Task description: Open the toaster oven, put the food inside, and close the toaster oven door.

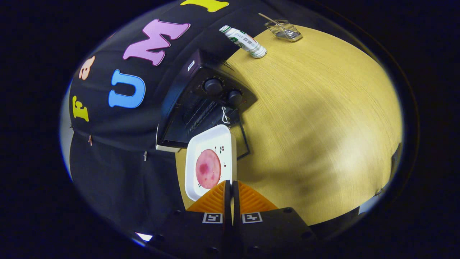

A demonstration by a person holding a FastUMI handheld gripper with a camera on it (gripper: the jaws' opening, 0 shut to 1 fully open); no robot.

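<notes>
My gripper (231, 184) is shut on the near rim of a white square plate (212, 144). On the plate lies a round pink slice of food (208, 169). The plate is lifted above the wooden table (316, 118), just ahead of my fingers. Beyond it stands the black toaster oven (201, 72) with two knobs (213, 86). Its glass door (246, 144) looks open, folded out toward the table beside the plate. The far end of the plate reaches the oven's open mouth, where a wire rack (199, 113) shows inside.
A white and green bottle (244, 41) lies on its side beyond the oven. A small wire basket (284, 30) sits at the table's far edge. The black cloth wall runs along the oven's back side.
</notes>
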